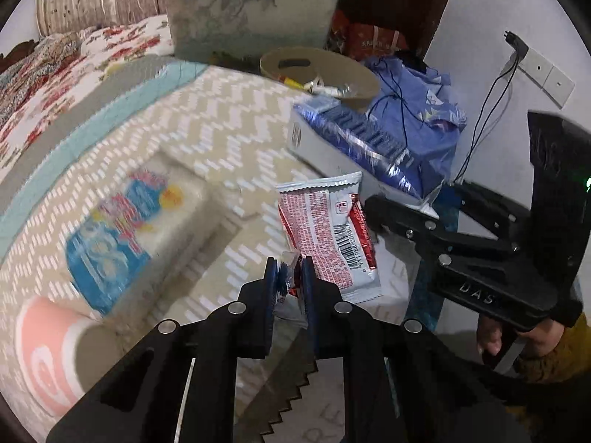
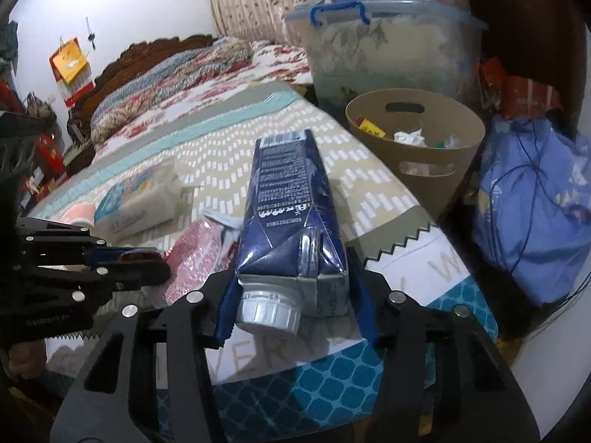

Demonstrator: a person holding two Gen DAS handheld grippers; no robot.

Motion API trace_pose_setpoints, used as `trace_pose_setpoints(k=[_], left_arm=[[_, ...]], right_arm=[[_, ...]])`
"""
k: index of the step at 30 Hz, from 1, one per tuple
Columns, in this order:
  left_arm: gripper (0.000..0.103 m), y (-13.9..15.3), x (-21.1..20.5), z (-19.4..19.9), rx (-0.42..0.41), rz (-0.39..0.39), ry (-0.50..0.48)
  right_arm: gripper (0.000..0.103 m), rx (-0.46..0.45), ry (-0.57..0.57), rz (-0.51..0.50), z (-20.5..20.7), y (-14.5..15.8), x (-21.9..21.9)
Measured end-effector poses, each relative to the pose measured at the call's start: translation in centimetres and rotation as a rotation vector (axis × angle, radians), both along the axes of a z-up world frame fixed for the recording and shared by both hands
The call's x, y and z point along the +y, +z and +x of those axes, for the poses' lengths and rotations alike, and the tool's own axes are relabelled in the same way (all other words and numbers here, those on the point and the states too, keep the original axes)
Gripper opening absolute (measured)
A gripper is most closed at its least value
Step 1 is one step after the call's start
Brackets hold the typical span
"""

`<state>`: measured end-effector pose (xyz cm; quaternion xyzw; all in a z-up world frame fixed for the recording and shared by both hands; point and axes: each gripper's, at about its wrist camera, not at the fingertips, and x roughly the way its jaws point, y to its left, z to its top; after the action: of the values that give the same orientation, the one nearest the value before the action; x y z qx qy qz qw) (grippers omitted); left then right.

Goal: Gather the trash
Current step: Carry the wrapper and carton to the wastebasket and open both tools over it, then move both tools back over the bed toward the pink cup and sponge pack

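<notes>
Left tool pinches the red wrapper at frame centre; right tool clamps the blue carton, both bound for the bin upper right.

Both close wrist views share the bin.

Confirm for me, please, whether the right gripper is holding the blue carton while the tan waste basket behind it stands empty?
Not quite: the tan waste basket is not empty; the right wrist view shows crumpled paper and wrappers inside it. The right gripper does hold the blue carton.
</notes>
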<state>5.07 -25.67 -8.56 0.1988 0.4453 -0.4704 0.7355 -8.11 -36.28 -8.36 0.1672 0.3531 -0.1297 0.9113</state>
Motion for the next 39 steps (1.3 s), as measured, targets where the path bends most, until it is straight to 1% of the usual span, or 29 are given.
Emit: trace_pose_setpoints(k=[3, 6, 11, 13, 15, 18, 20, 21, 25, 27, 28, 29, 30, 31, 32, 34, 36, 39], left_arm=[[0.012, 1.4, -0.7, 0.8, 0.011, -0.028, -0.003], [0.012, 2.7, -2.0, 1.7, 0.003, -0.042, -0.009], [0.012, 4.6, -5.9, 2.9, -0.038, -0.054, -0.048], [0.012, 5.1, -8.2, 3.9, -0.037, -0.048, -0.061], [0.012, 5.5, -10.9, 5.1, -0.038, -0.039, -0.074], [0.012, 5.9, -14.8, 6.9, -0.05, -0.031, -0.091], [0.013, 5.9, -16.9, 7.7, -0.05, -0.025, -0.099], [0.013, 5.8, -18.7, 8.3, -0.061, -0.017, -0.102], [0.013, 5.1, -23.1, 9.9, -0.094, 0.008, -0.105], [0.013, 4.6, -25.0, 10.7, -0.1, 0.001, -0.096], [0.018, 4.3, -25.9, 11.1, -0.104, -0.011, -0.09], [0.042, 3.9, -26.5, 11.4, -0.108, -0.015, -0.086], [0.057, 3.5, -27.2, 11.7, -0.123, -0.006, -0.069], [0.059, 3.3, -27.4, 12.0, -0.146, -0.002, -0.037], [0.058, 3.2, -27.2, 12.3, -0.15, -0.006, -0.013], [0.058, 3.4, -26.1, 12.4, -0.114, -0.018, -0.017], [0.058, 3.8, -24.4, 12.0, -0.132, -0.013, -0.013], [0.06, 4.6, -21.7, 11.1, -0.156, -0.013, -0.01]], right_arm=[[0.053, -0.029, -0.029, 0.002, -0.1, 0.2, -0.7], [0.053, -0.063, -0.064, 0.014, -0.2, 0.5, -1.8], [0.053, -0.116, -0.123, 0.025, 0.0, 1.6, -4.7], [0.053, -0.127, -0.152, 0.035, 0.5, 2.1, -6.4], [0.053, -0.144, -0.188, 0.07, 0.9, 2.6, -8.7], [0.053, -0.144, -0.238, 0.115, 2.0, 2.7, -12.3], [0.053, -0.141, -0.262, 0.142, 2.6, 2.5, -14.3], [0.053, -0.135, -0.277, 0.151, 3.1, 2.3, -15.6], [0.053, -0.109, -0.312, 0.165, 4.7, 1.3, -19.0], [0.054, -0.096, -0.322, 0.165, 5.9, 0.8, -20.5], [0.055, -0.092, -0.317, 0.168, 6.4, 0.6, -21.0], [0.065, -0.076, -0.307, 0.16, 7.6, 0.2, -21.9], [0.077, -0.057, -0.309, 0.149, 8.2, -0.1, -22.3], [0.078, -0.04, -0.33, 0.126, 8.7, -0.2, -22.6], [0.078, -0.044, -0.339, 0.121, 8.7, -0.2, -22.7], [0.078, -0.091, -0.342, 0.136, 8.0, 0.2, -22.4], [0.078, -0.107, -0.346, 0.146, 7.2, 0.4, -21.8], [0.078, -0.135, -0.344, 0.193, 5.5, 0.5, -20.1]])
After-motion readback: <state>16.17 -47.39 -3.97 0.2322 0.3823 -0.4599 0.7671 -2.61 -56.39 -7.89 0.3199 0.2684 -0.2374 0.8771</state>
